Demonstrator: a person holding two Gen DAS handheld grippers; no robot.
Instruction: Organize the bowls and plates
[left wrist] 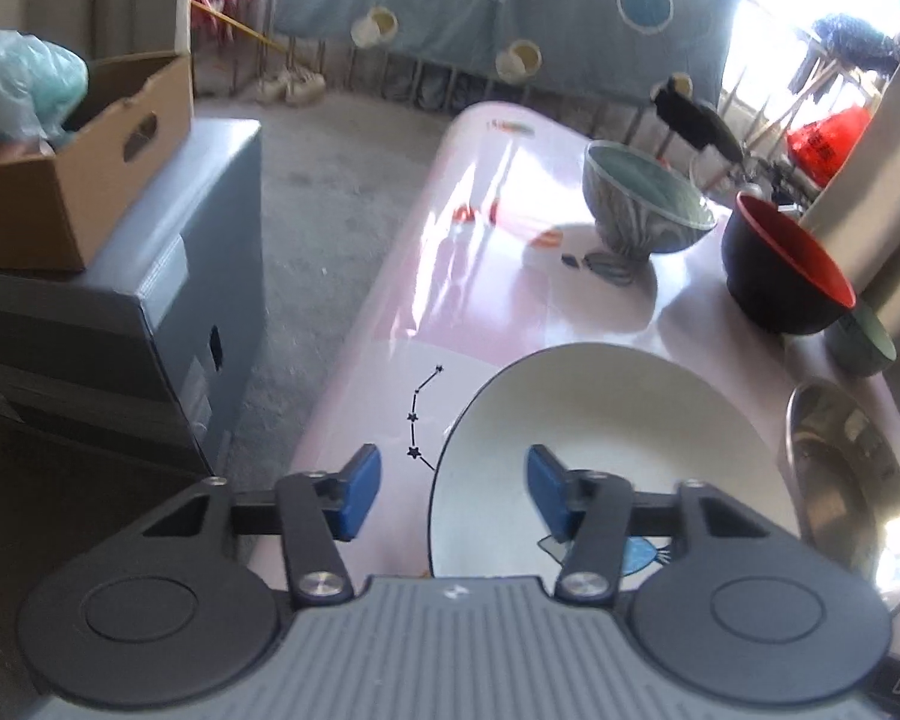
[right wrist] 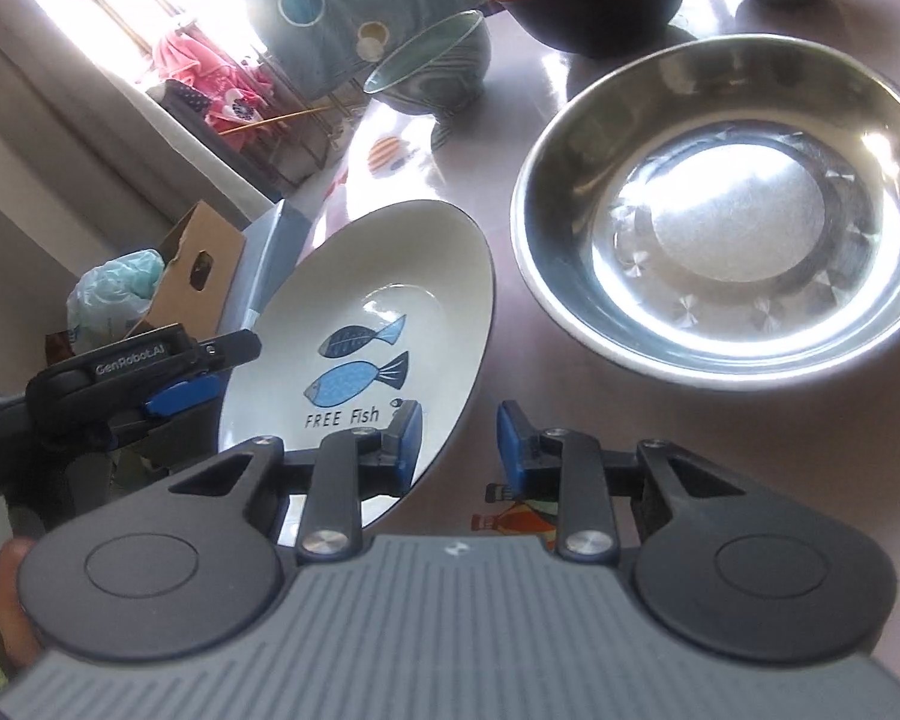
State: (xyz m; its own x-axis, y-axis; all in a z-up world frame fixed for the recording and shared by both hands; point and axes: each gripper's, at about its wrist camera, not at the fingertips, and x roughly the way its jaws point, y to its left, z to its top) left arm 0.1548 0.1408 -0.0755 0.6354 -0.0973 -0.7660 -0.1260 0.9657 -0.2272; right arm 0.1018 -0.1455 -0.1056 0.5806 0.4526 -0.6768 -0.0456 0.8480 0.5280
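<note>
Both grippers, left (left wrist: 454, 495) and right (right wrist: 457, 441), have fingers spread wide, each straddling the fish plate's (right wrist: 354, 324) rim; steel bowl (right wrist: 720, 210) sits right.

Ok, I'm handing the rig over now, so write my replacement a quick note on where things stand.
Left tongs: open, straddling the fish plate's left rim.
Right tongs: open, straddling its near-right rim.
Plate looks tilted on the pink table, nothing gripped yet.
Steel dish sits right of the plate; striped bowl, red-lined black bowl and small green bowl stand separately behind.
Done: nothing stacked.
Left: everything.
</note>
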